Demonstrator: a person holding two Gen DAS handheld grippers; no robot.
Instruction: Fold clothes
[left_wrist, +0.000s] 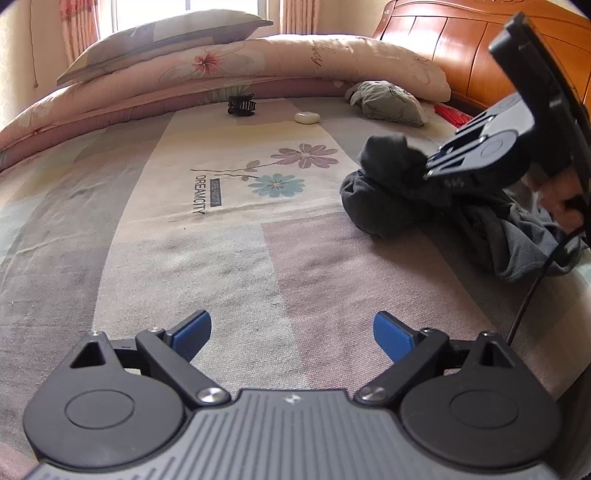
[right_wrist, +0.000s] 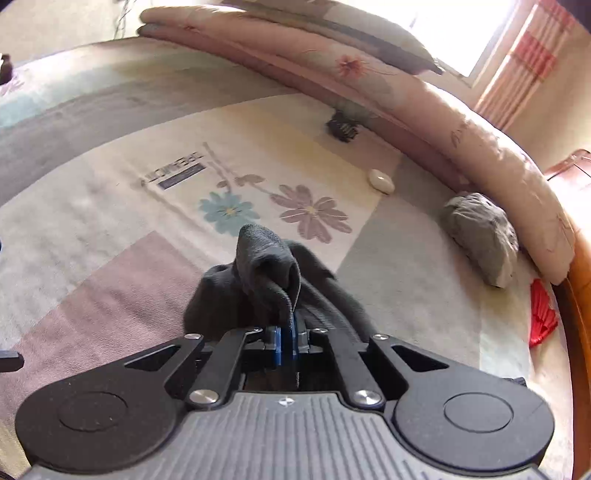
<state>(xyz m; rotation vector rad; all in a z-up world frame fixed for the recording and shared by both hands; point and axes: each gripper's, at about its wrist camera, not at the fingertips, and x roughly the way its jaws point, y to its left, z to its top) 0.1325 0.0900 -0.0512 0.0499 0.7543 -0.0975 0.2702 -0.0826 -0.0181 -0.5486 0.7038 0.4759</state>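
Observation:
A dark grey garment (left_wrist: 384, 192) lies crumpled on the bed at the right of the left wrist view. My right gripper (right_wrist: 287, 343) is shut on a fold of the dark grey garment (right_wrist: 266, 273), which bunches up just ahead of its blue pads. The right gripper also shows in the left wrist view (left_wrist: 428, 173), pinching the cloth from the right. My left gripper (left_wrist: 291, 334) is open and empty, low over the bedsheet, to the left of the garment and apart from it.
The patterned bedsheet (left_wrist: 184, 240) covers the bed. A rolled light grey garment (left_wrist: 388, 99), a white oval case (left_wrist: 307, 117) and a black hair clip (left_wrist: 242, 105) lie near the folded quilt (left_wrist: 258, 62). A wooden headboard (left_wrist: 461, 40) stands at the right. A red item (right_wrist: 541, 317) lies by it.

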